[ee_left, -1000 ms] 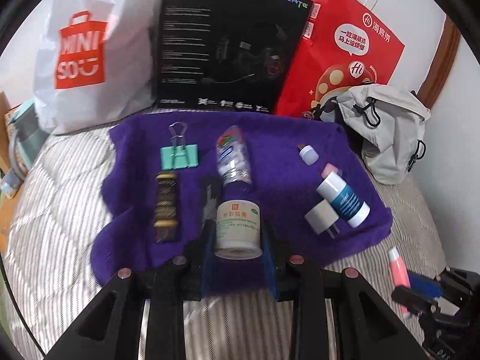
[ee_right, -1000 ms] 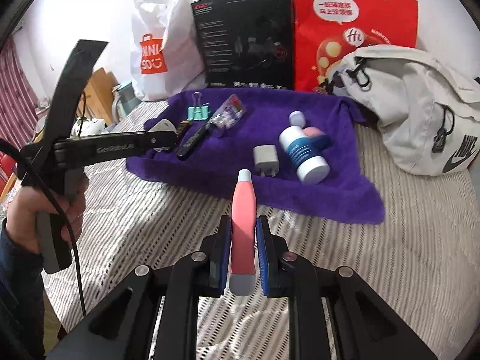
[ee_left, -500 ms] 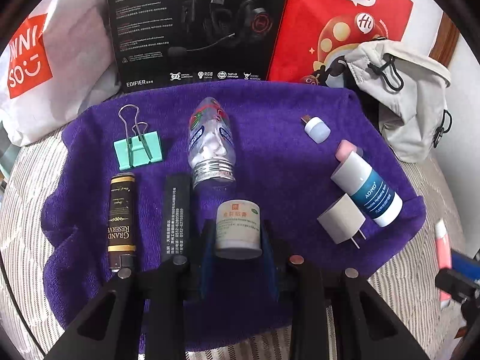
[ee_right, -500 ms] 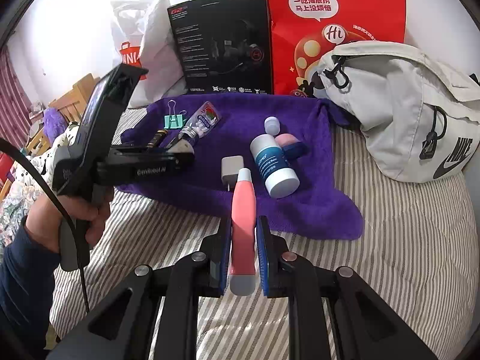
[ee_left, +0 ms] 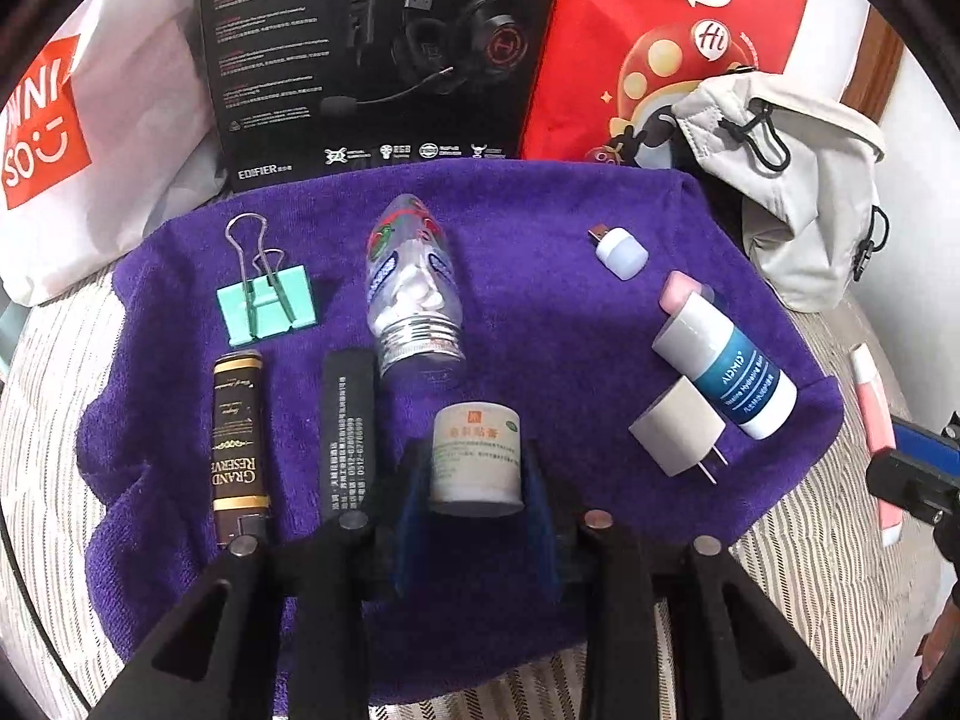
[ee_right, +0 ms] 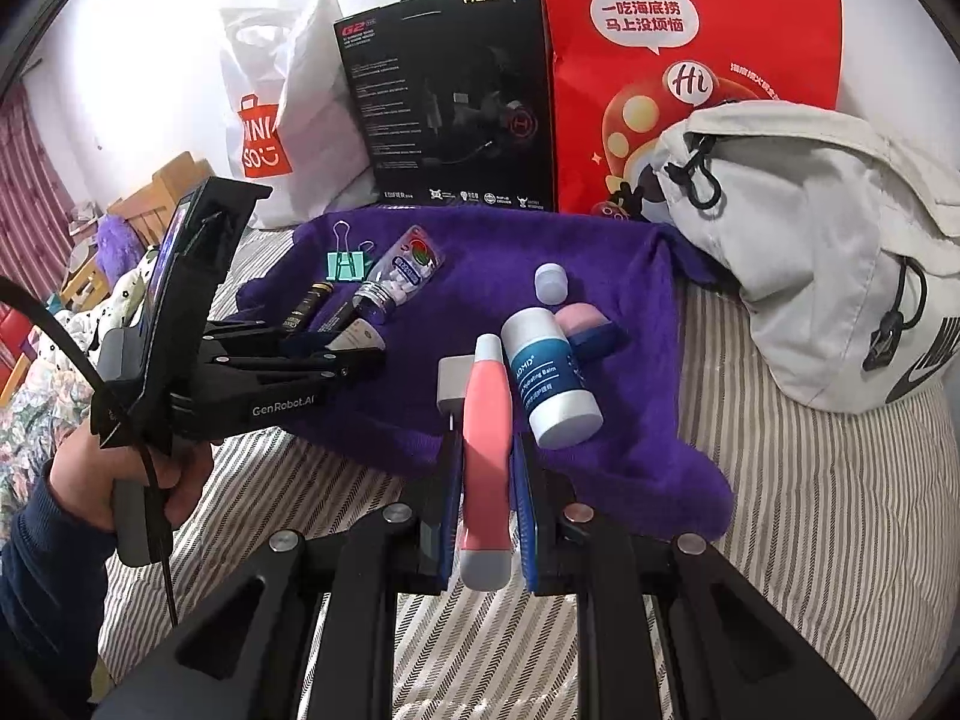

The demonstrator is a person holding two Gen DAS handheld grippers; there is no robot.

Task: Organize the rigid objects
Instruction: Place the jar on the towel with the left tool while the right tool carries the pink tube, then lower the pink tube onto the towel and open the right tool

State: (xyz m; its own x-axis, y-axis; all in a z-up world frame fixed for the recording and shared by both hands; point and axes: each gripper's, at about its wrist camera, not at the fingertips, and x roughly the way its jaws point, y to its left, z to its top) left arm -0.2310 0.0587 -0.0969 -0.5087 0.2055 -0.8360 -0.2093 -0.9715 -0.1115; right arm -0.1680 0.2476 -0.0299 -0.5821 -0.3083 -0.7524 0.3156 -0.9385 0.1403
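Observation:
My left gripper [ee_left: 474, 468] is shut on a small white jar [ee_left: 475, 456] with a pale green label, low over the purple towel [ee_left: 540, 312], in front of the clear pill bottle [ee_left: 417, 294]. My right gripper [ee_right: 487, 468] is shut on a pink tube [ee_right: 486, 444] at the towel's near right edge [ee_right: 630, 462]. On the towel lie a green binder clip [ee_left: 264, 303], a brown-and-gold lighter [ee_left: 237, 444], a black stick [ee_left: 348, 432], a white charger plug [ee_left: 675, 432], a blue-and-white balm stick [ee_left: 726, 372], a pink item [ee_left: 678, 291] and a small USB light [ee_left: 624, 252].
A white Miniso bag [ee_left: 90, 120], a black headset box [ee_left: 372, 48] and a red paper bag [ee_left: 660, 42] stand behind the towel. A grey Nike bag [ee_right: 810, 252] lies at the right. The towel rests on a striped bed [ee_right: 810, 510].
My left gripper has carried the white jar forward over the towel toward the pill bottle. My right gripper has moved with the pink tube toward the towel's near right edge.

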